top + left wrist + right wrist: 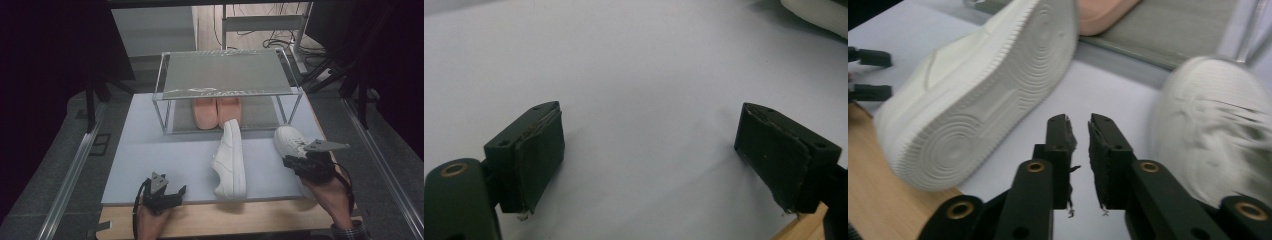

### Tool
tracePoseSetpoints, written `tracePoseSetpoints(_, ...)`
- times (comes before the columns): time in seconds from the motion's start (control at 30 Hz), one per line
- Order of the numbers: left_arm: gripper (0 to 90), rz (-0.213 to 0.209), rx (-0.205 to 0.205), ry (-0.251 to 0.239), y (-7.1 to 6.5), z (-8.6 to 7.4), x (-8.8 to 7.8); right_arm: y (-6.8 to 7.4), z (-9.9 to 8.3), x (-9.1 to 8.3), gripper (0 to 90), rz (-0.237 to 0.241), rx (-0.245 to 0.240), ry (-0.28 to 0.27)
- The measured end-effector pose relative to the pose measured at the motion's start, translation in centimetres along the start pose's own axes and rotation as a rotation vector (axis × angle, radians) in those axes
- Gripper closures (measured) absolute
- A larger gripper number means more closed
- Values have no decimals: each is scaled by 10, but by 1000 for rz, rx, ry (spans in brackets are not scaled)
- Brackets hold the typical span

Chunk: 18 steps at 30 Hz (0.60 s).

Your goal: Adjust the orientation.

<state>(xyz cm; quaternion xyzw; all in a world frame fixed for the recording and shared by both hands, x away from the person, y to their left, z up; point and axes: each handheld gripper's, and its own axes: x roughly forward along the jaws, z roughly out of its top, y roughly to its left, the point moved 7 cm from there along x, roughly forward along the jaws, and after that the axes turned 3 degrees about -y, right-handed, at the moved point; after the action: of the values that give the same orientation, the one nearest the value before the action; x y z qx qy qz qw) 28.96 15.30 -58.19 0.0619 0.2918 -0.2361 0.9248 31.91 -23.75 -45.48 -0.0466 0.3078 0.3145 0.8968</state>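
A white sneaker lies on its side in the middle of the grey mat, its ribbed sole facing my right gripper. A second white sneaker stands upright at the right, blurred in the right gripper view. My right gripper sits between the two, and its jaws are shut to a thin slit with nothing in them. My left gripper rests at the mat's front edge, open over bare mat, holding nothing.
A clear-topped metal rack stands at the back of the mat, with a pair of pink shoes on its lower shelf. A wooden table edge runs along the front. Rails and cables border the sides.
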Motion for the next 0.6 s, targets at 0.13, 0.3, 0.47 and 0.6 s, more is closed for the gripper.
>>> tracePoseSetpoints(0.13,126,0,0,0,0,0,0,14,3,12,867,34,-17,3)
tracePoseSetpoints(0.3,126,0,3,-1,0,0,0,29,5,27,897,71,-35,8)
tracePoseSetpoints(0.47,125,1,-2,-3,0,0,0,39,6,38,899,94,-54,11)
tracePoseSetpoints(0.6,126,2,0,-3,0,0,0,48,7,47,899,110,-66,13)
